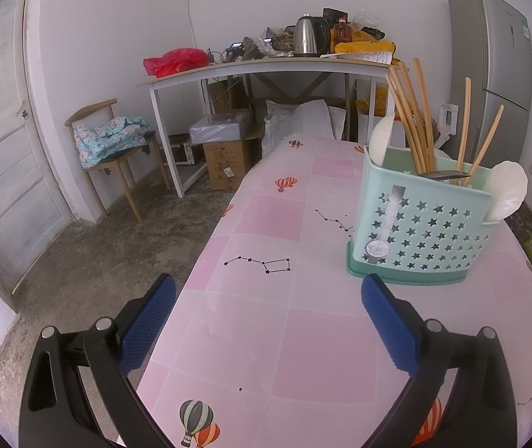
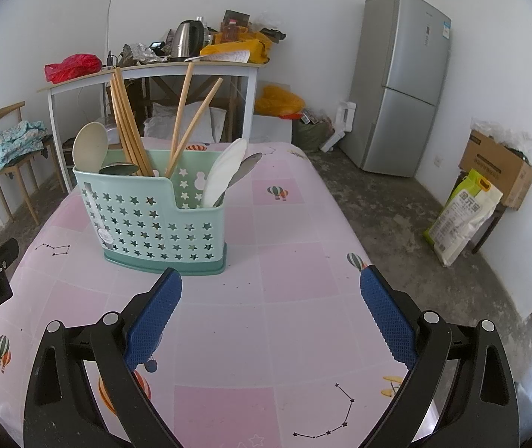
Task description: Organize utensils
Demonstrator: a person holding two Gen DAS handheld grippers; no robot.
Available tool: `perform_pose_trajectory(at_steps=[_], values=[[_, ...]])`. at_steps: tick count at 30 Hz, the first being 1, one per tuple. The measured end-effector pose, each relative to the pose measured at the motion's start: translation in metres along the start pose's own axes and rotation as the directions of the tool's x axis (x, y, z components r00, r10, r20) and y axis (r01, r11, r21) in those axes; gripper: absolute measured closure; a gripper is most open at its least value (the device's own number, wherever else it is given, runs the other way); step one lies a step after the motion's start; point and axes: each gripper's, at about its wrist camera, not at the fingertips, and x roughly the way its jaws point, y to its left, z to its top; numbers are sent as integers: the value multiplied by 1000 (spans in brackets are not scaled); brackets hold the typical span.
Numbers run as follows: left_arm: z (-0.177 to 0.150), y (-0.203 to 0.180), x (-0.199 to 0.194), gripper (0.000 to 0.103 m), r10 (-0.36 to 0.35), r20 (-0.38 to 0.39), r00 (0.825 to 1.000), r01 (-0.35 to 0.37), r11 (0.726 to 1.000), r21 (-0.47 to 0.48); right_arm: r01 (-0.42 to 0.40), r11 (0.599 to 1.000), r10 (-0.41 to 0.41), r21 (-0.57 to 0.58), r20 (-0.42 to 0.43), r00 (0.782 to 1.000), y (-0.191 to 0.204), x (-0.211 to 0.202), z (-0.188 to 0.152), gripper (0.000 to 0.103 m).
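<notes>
A mint-green utensil caddy [image 2: 154, 220] with star-shaped holes stands on the pink patterned table [image 2: 288, 298]; it also shows in the left wrist view [image 1: 422, 231]. It holds several wooden chopsticks [image 2: 127, 123], white spoons [image 2: 224, 171] and metal spoons [image 2: 245, 170]. In the left wrist view the chopsticks [image 1: 411, 119] and a white spoon [image 1: 506, 190] stick out of it. My left gripper [image 1: 266, 310] is open and empty, left of the caddy. My right gripper [image 2: 269, 298] is open and empty, just in front of the caddy.
A white desk [image 2: 154, 71] with a kettle [image 2: 187, 39] and clutter stands behind the table. A grey fridge [image 2: 404, 82] is at the right, a chair [image 1: 112, 149] with cloth at the left, and boxes and bags [image 2: 463, 212] on the floor.
</notes>
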Motion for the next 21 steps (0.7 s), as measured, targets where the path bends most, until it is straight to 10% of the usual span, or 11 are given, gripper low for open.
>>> perform_pose_trajectory(at_steps=[21], values=[[1,0,-1,6,1,-1,1000,-1,1000,0,0,1000,0,-1,1,1000,0,0,1,11]])
